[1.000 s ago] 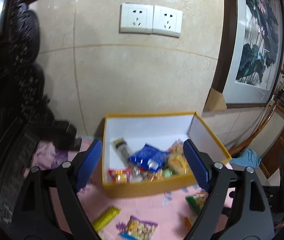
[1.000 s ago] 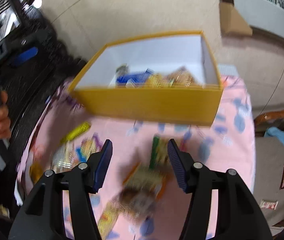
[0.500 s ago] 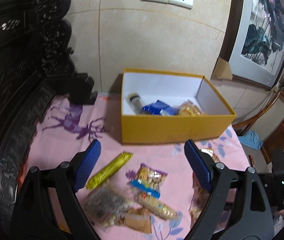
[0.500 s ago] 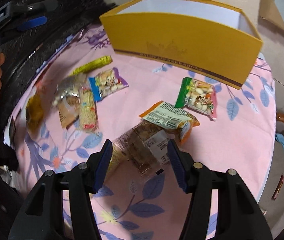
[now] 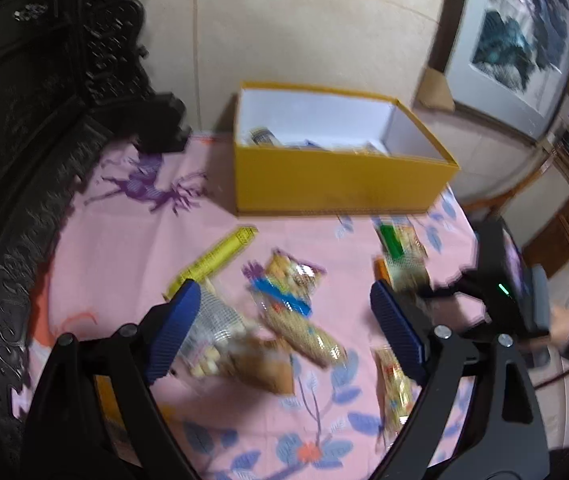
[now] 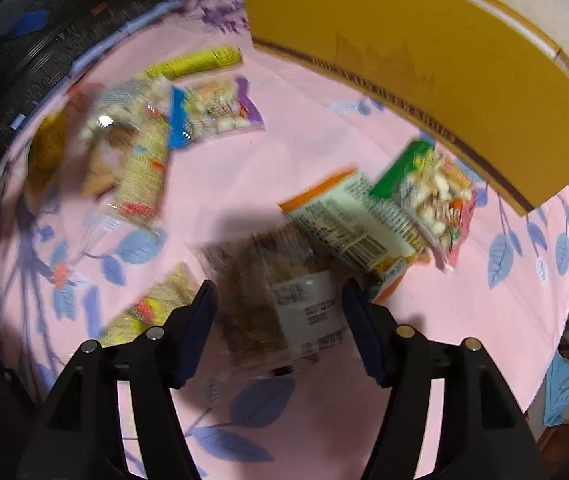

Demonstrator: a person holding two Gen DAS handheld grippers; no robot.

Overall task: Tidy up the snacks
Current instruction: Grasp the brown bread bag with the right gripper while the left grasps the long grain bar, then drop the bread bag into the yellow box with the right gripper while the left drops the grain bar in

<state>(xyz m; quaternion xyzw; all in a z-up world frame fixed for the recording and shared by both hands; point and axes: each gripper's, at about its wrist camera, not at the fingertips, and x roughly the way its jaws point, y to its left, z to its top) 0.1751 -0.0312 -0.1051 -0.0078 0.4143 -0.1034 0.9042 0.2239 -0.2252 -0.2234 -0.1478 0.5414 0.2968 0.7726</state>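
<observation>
A yellow box with several snacks inside stands at the back of the pink tablecloth; its front wall fills the top of the right wrist view. My left gripper is open above a blue-banded snack pack and a long cracker pack. A yellow stick pack lies to the left. My right gripper is open, its jaws on either side of a clear pack of brown snacks on the cloth. An orange-edged pack and a green-topped pack lie beyond it.
Dark carved furniture borders the table on the left. A tiled wall and a framed painting stand behind the box. More snack packs lie at the left of the cloth. The table edge drops off at the right.
Both grippers have come down and back from the box toward the loose snacks. My right gripper now has the brown snack pack between its open jaws.
</observation>
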